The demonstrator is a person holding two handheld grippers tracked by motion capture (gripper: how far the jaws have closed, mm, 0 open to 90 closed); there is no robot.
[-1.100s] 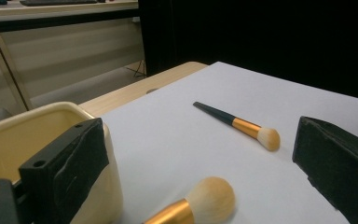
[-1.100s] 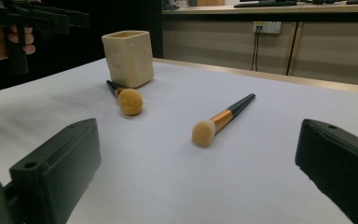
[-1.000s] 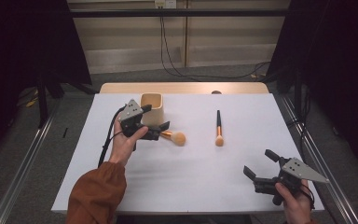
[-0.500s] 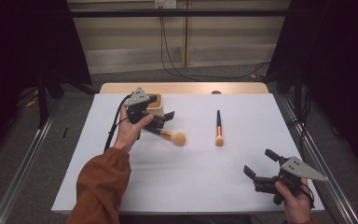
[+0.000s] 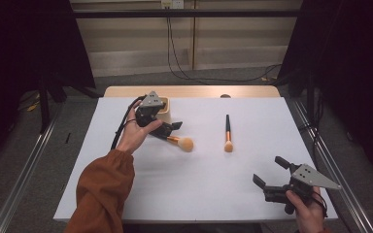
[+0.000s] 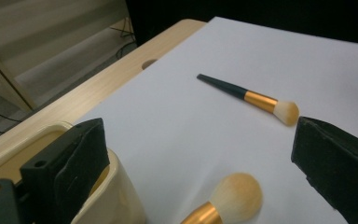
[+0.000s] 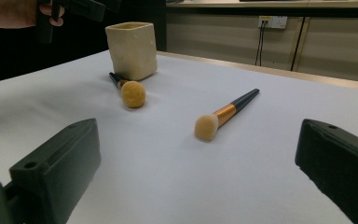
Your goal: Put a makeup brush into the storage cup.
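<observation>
Holding our left gripper [image 5: 170,128] beside the cream cup [image 5: 162,105], we keep its jaws wide apart and empty, one at the cup's rim and the other out over the white worktop [image 5: 204,194]. Between and just below them lies the round-headed brush [image 5: 182,142], untouched, its handle toward the cup. Our right gripper [image 5: 268,172] rests near the front edge, jaws wide and empty, well apart from the slim brush [image 5: 228,133].
</observation>
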